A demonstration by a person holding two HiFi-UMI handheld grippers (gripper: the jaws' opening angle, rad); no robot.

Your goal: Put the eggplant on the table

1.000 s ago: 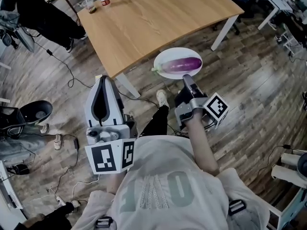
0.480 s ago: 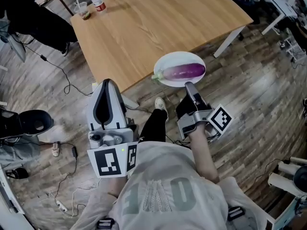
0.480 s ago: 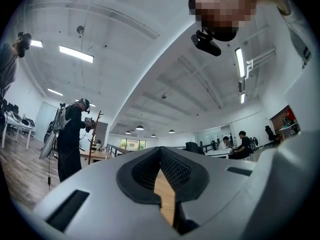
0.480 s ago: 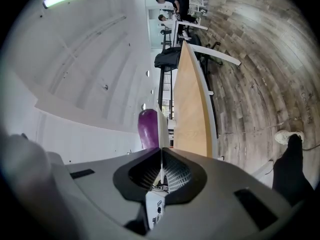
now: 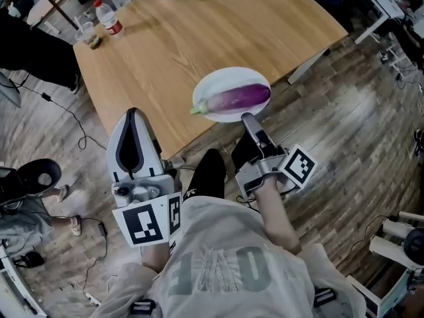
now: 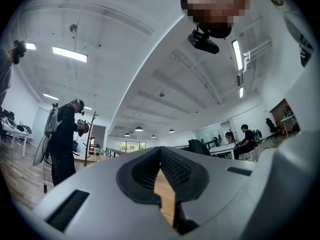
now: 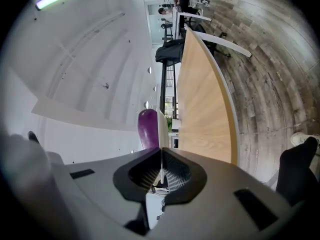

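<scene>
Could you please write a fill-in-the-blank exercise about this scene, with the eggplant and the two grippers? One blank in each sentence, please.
1. The purple eggplant lies on a white ____.
2. The right gripper is shut on the ____ of the plate.
3. The plate is held partly over the edge of the wooden ____.
4. The other gripper, on the person's ____ side, holds nothing.

Missing words: plate; rim; table; left
</scene>
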